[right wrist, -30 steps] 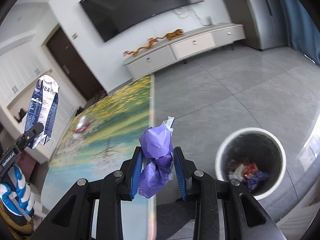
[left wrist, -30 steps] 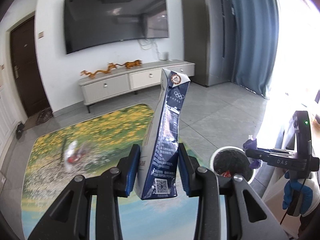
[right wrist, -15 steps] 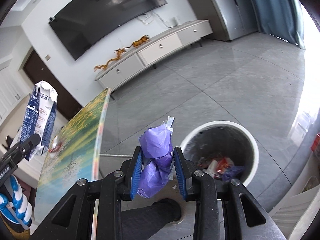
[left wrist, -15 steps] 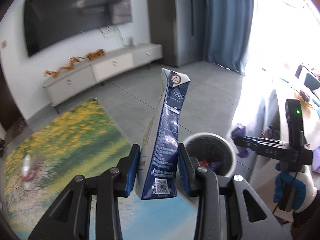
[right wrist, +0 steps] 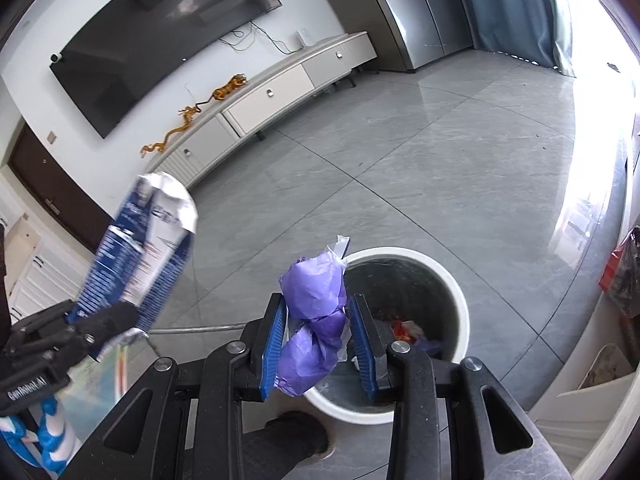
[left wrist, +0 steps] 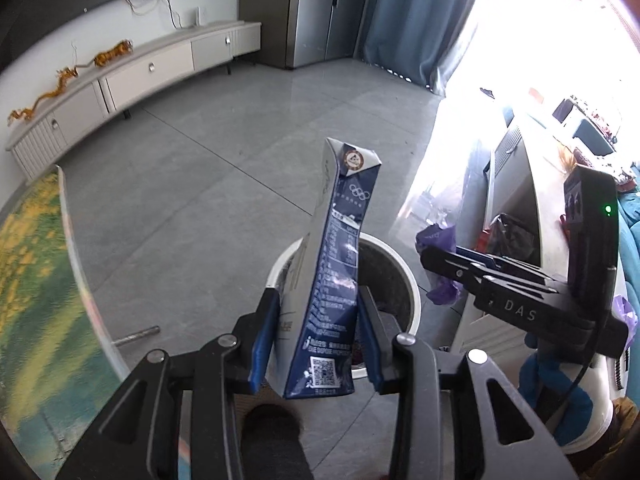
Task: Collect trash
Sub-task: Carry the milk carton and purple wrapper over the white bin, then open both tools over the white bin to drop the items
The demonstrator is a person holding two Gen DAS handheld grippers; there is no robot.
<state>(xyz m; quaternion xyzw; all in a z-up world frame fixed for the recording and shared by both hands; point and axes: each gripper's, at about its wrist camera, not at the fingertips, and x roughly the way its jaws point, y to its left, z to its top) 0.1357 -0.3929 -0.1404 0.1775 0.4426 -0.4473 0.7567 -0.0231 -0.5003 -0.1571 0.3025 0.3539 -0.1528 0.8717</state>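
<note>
Both cams sit right behind their own fingers and look steeply down at the grey floor. The left wrist view peers over the left gripper [left wrist: 318, 332] onto the white trash bin [left wrist: 408, 276], close below, with the right gripper [left wrist: 444, 256] poking in from the right edge. The right wrist view hangs over the same bin [right wrist: 456, 288] from the other side, left gripper [right wrist: 100, 328] at its left edge. Shared background: the TV cabinet [left wrist: 152, 68] [right wrist: 280, 88] and blue curtain [left wrist: 416, 20] [right wrist: 516, 4].
</note>
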